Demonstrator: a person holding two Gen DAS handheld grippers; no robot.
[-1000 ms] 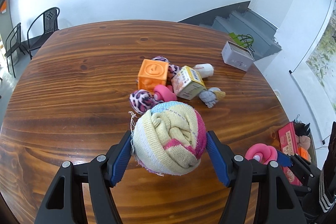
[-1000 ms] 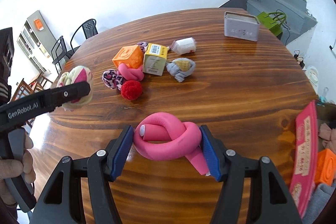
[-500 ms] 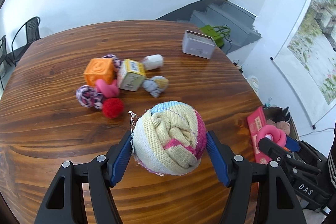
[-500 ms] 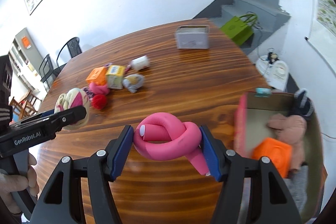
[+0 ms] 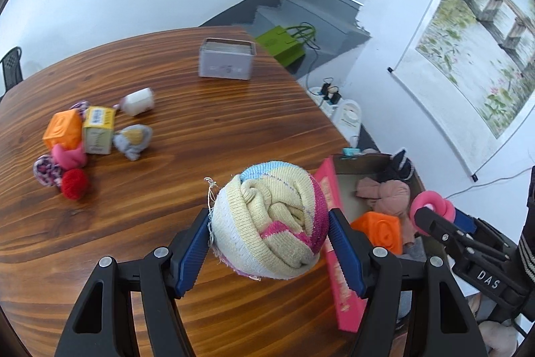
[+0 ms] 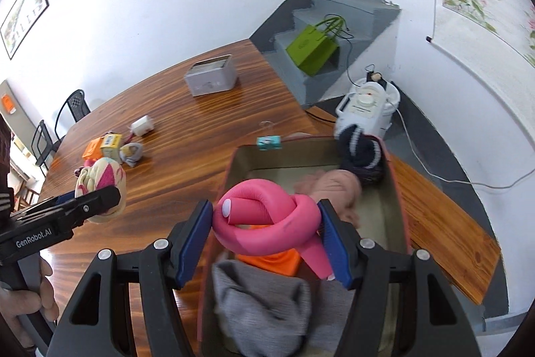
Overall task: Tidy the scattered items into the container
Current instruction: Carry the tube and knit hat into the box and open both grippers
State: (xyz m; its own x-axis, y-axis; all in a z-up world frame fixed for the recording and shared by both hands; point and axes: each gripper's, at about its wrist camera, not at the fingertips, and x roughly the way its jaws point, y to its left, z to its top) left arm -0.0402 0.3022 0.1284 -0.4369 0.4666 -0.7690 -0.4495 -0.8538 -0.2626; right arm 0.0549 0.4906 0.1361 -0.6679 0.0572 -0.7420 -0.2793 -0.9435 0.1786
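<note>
Knitted wool in cream, pink and pale blue stripes filled your left gripper: a rolled sock ball, ribbed and fuzzy, with a loose thread at its upper left, clamped between the blue grooved pads above the table's right edge. Your right gripper was closed on a smooth pink foam tube tied in a knot, one cut end showing a pale round core, and it hung over the open box beside the table.

That box had pink-red outer walls and a dull cardboard-brown inside. In it lay a soft grey knitted piece at the near end, an orange cube just under the knot, a crumpled dusty-pink cloth in the middle, and a dark navy sock with pale stripes in the far right corner. A small teal tag sat on the far wall.

On the glossy, strongly grained wooden table, near its left edge, you had a loose cluster: an orange cube, a yellow-and-white carton, a grey bundle with a yellow patch, a white roll, a pink knot, a leopard-print ball and a fuzzy red pompom. A grey metal tin stood apart near the far edge.
</note>
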